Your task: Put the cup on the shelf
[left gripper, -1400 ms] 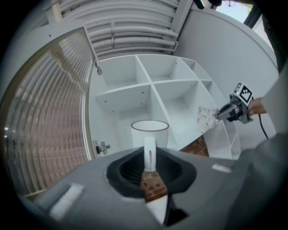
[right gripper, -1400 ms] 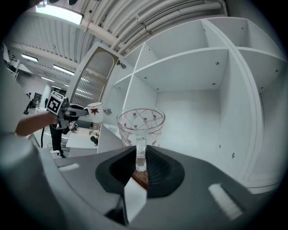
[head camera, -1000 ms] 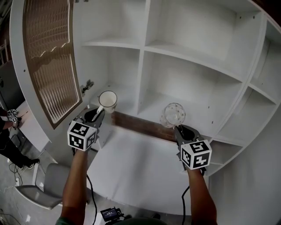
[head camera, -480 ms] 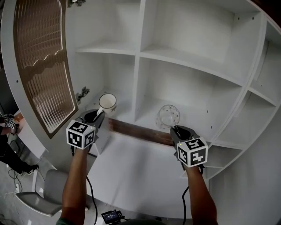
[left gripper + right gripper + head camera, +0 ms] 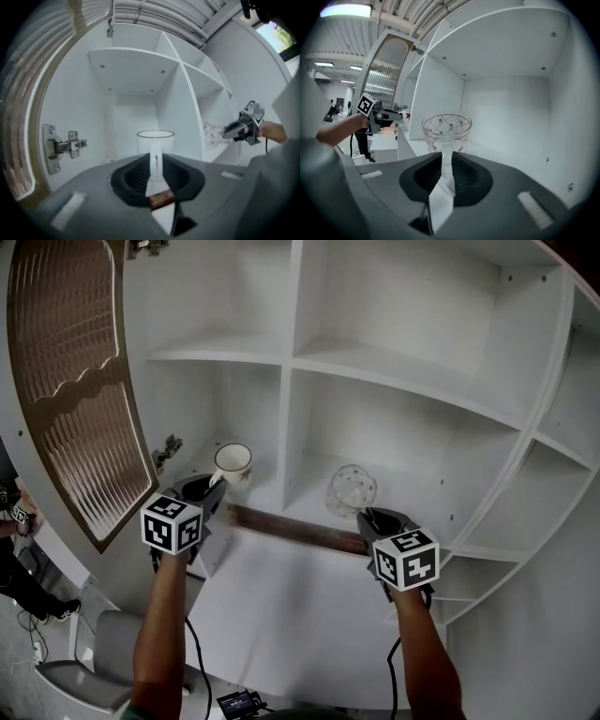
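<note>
A white mug [image 5: 232, 463] is held by its handle in my left gripper [image 5: 214, 486], which is shut on it at the mouth of the lower left shelf compartment. In the left gripper view the mug [image 5: 155, 145] stands upright just beyond the jaws of the left gripper [image 5: 154, 171]. My right gripper [image 5: 367, 515] is shut on the handle of a clear glass cup [image 5: 352, 489] with small red flowers. It holds the cup at the front of the lower middle compartment. The glass cup [image 5: 446, 129] shows upright ahead of the right gripper [image 5: 445, 164].
The white shelf unit [image 5: 412, 390] has several open compartments split by a vertical divider [image 5: 284, 437]. A brown strip [image 5: 291, 526] runs along the bottom shelf's front edge. An open door with a ribbed brown panel [image 5: 66, 381] hangs at the left, its hinge [image 5: 63, 145] on the side wall.
Both grippers have carried their cups a little forward toward the lower compartments. The cups have stayed upright in the same grips.
</note>
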A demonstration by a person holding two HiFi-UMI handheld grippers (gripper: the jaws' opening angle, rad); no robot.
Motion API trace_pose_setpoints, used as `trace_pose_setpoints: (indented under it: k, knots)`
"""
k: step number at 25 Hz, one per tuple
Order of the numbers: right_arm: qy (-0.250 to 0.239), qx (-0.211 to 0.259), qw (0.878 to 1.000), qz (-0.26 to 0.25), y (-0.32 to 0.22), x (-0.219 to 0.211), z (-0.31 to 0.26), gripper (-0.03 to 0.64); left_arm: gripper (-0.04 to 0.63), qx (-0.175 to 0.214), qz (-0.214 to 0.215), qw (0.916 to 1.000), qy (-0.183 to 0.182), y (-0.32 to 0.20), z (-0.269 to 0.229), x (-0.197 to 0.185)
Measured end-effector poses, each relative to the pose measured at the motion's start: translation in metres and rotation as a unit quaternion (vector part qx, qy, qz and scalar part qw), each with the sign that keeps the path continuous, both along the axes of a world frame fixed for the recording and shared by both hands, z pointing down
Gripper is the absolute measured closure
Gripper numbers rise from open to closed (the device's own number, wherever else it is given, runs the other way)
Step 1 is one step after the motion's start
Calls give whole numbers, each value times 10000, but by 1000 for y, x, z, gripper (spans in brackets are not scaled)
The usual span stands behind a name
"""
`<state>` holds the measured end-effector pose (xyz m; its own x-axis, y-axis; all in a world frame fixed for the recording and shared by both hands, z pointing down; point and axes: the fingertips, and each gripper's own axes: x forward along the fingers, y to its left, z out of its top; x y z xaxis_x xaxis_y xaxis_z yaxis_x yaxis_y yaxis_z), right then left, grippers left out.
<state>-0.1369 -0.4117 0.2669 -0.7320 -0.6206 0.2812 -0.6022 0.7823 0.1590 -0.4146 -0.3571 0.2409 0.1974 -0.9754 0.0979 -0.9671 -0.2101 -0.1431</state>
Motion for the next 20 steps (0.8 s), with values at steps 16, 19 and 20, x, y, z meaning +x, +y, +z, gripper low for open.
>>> trace_pose_setpoints:
  k: [16, 19, 20]
  knots:
    - [-144, 71, 9998, 98, -22, -16, -10, 543, 506, 596, -83, 9977, -325, -11, -15, 0]
    - [-152, 129, 9997, 163, -23, -16, -11, 537, 498, 840, -137, 9953, -459, -5, -24, 3]
    - [-171, 178, 9995, 203, -23, -15, -11, 531, 492, 901, -160, 9945, -501, -2, -26, 4]
